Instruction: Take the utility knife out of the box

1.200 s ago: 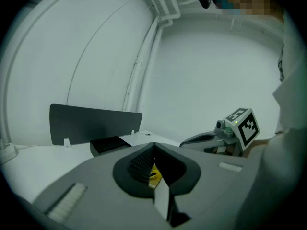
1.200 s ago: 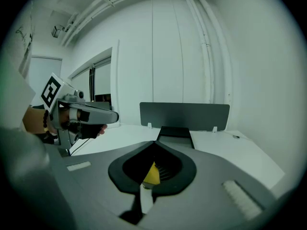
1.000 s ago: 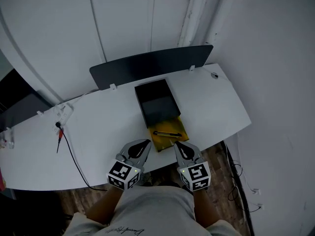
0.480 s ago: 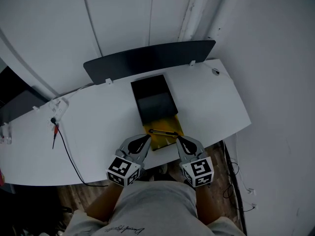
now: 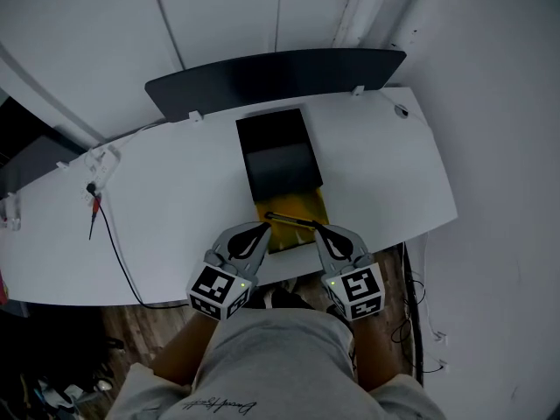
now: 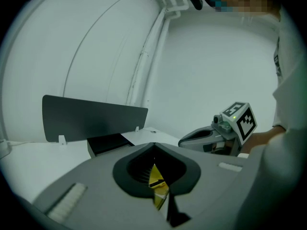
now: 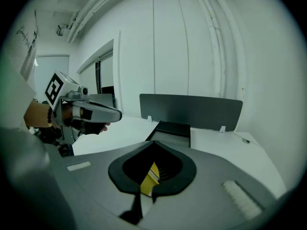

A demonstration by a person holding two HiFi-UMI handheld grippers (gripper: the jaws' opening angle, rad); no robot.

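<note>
A black box [image 5: 276,151] lies on the white desk [image 5: 166,208], with a yellow tray [image 5: 297,208] pulled out of its near end. The dark utility knife [image 5: 291,220] lies across that tray. My left gripper [image 5: 265,228] is shut, its tip at the tray's near left corner. My right gripper [image 5: 318,229] is shut too, its tip by the knife's right end. Neither holds anything. In the left gripper view the shut jaws [image 6: 153,146] frame a slice of yellow tray [image 6: 157,186]; the right gripper view's jaws [image 7: 154,143] do the same [image 7: 148,178].
A dark screen panel [image 5: 271,81] stands along the desk's back edge. A black cable with a red-tipped plug [image 5: 93,208] lies at the left. The desk's front edge runs just under both grippers, with wooden floor [image 5: 131,331] below.
Both grippers have moved forward and slightly down toward the yellow tray, so their tips now flank its near end. Both stayed shut.
</note>
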